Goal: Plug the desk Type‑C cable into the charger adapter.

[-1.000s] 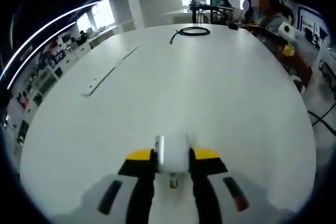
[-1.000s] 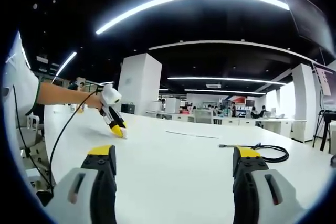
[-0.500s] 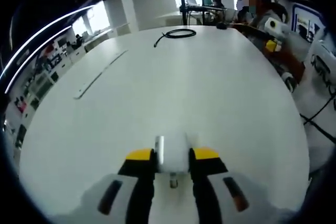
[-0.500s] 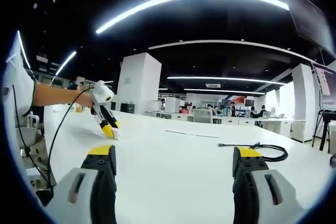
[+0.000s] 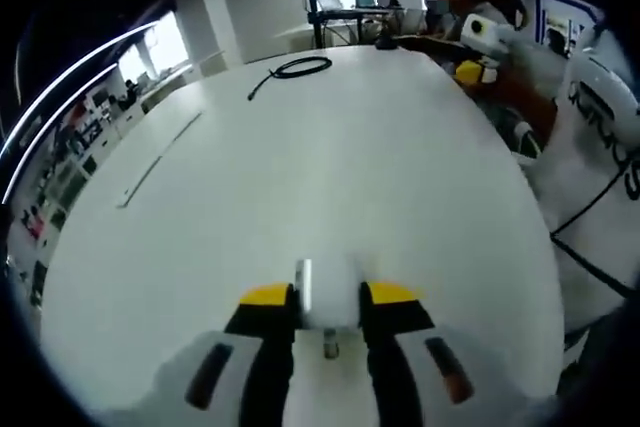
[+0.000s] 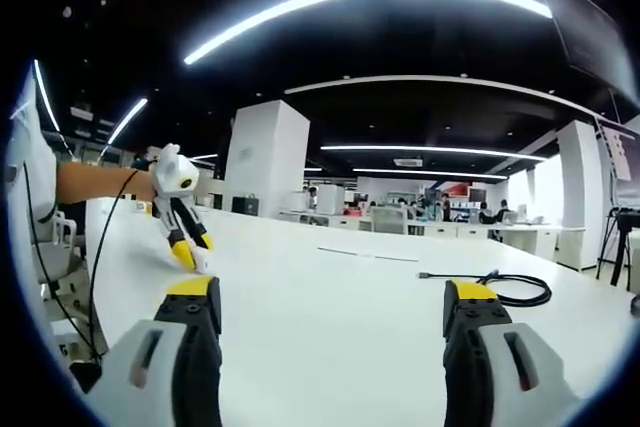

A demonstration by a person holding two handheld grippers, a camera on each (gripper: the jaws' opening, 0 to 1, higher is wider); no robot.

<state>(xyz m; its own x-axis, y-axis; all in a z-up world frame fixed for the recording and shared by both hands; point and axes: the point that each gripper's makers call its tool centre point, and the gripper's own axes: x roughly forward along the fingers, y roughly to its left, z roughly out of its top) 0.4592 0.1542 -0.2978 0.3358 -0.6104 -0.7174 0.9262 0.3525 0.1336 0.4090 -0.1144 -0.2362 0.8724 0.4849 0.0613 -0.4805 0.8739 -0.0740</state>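
Here, left gripper (image 5: 329, 299) clamped on the white charger adapter (image 5: 328, 292), held between its yellow-tipped jaws just over the white table (image 5: 330, 167). Coiled black Type-C cable (image 5: 297, 68) lies at the table's far end, well apart from the adapter. Right gripper (image 6: 335, 312) jaws spread wide, nothing between them; cable (image 6: 510, 290) beyond its right jaw.

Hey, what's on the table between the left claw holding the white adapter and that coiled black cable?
Nothing: in the left gripper view, bare white table runs from the left claw, shut on the adapter, to the cable.
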